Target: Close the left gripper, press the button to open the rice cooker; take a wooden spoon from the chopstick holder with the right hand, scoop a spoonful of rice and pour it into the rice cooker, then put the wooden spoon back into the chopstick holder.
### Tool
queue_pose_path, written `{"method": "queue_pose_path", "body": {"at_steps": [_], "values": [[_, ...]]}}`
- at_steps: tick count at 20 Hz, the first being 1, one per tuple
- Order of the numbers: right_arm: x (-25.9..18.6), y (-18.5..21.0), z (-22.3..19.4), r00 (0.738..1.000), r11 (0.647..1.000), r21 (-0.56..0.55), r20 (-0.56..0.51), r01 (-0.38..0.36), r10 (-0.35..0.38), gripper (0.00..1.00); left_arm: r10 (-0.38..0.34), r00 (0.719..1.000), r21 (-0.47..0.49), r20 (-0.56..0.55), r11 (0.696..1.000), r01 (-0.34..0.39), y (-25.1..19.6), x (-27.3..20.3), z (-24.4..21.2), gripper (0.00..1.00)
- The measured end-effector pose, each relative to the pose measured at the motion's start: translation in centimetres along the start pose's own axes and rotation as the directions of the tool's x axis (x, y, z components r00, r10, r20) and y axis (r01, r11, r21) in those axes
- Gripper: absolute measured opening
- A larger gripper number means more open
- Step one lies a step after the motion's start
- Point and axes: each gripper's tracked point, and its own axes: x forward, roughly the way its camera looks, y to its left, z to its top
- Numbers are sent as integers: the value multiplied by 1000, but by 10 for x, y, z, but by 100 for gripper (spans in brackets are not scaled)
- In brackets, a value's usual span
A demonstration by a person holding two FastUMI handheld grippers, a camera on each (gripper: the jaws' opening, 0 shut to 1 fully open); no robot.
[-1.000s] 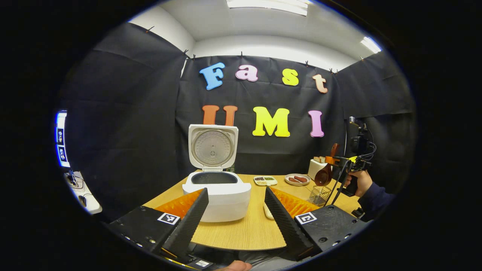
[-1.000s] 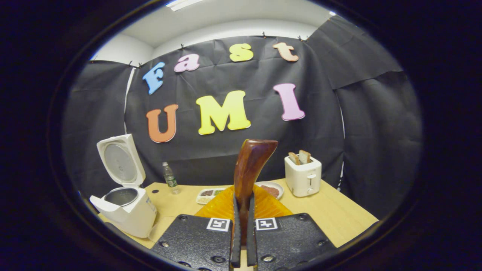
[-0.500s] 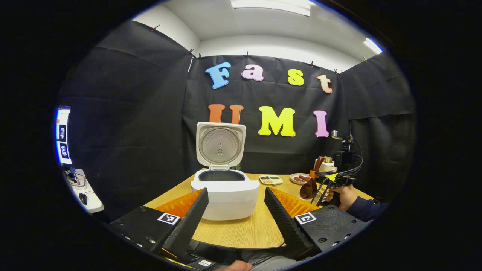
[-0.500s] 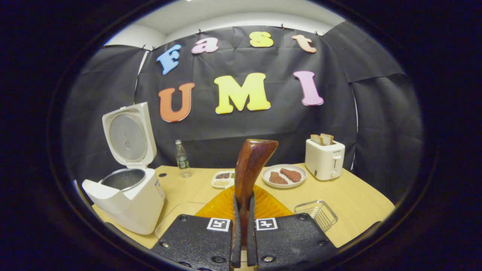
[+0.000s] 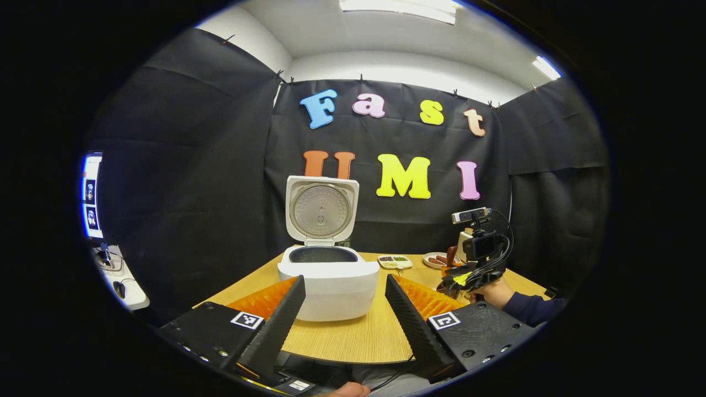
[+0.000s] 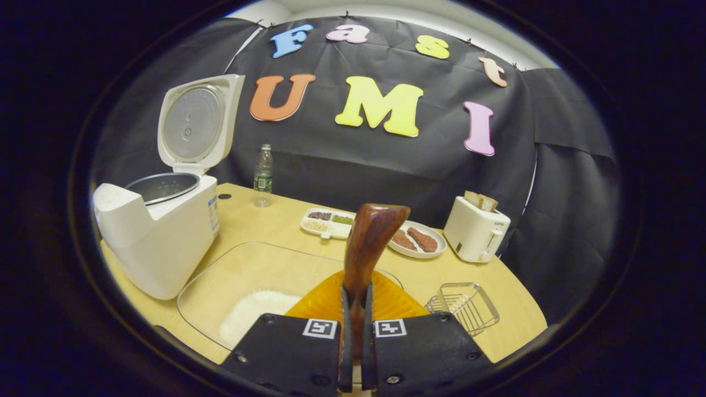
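Jaws of right gripper (image 6: 353, 331) clamp smooth wooden spoon (image 6: 368, 242) handle — left gripper (image 5: 342, 314) jaws apart, facing open white rice cooker (image 5: 328, 273).

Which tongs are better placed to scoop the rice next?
Right. The right tongs are shut on the wooden spoon above the clear tray with its pile of rice. The left tongs are open and empty, in front of the open rice cooker.
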Motion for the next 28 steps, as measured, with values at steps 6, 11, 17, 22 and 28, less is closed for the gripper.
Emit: {"method": "queue_pose_path", "body": {"at_steps": [6,11,17,22,28], "values": [[-18,40,1,994,986,137,-29,-100,105,11,10,1000,-25,7,1000,-10,6,-1,0,93],[-24,90,9,966,930,276,-21,-242,258,12,13,1000,-12,3,1000,-13,8,0,-1,94],[-22,90,6,927,799,514,-19,-312,374,12,0,1000,-21,11,1000,0,5,-4,2,94],[-21,76,11,902,674,652,37,-348,430,11,11,1000,-17,0,1000,-11,8,0,-3,94],[-19,35,17,924,549,771,129,-322,361,11,1,999,24,33,1000,-2,2,0,10,94]]}}
